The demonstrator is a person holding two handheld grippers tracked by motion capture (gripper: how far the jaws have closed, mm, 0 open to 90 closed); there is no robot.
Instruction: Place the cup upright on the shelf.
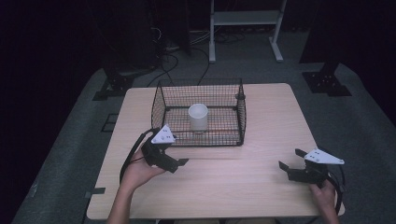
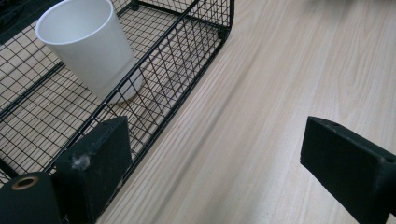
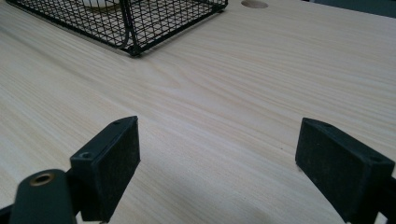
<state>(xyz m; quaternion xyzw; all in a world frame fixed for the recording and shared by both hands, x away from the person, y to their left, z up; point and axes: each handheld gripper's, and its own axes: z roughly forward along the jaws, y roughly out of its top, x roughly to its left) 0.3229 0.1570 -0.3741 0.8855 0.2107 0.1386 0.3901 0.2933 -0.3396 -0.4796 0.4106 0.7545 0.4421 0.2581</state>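
Note:
A white paper cup (image 1: pixel 198 117) stands upright inside a black wire basket (image 1: pixel 159 108) at the table's middle back. In the left gripper view the cup (image 2: pixel 88 46) sits behind the basket's near wall (image 2: pixel 159 70). My left gripper (image 1: pixel 180 164) hovers just in front of the basket's front left corner, open and empty; its jaws stand wide apart (image 2: pixel 215 163). My right gripper (image 1: pixel 289 160) rests low near the table's front right edge, open and empty, jaws spread (image 3: pixel 217 158), facing the basket's corner (image 3: pixel 135 44).
The light wooden table (image 1: pixel 233 177) has bare surface between the two grippers and to the basket's right. A round cable hole (image 3: pixel 254 4) lies near the far edge. Beyond the table are a white frame stand (image 1: pixel 245 28), cables and dark stands on grey floor.

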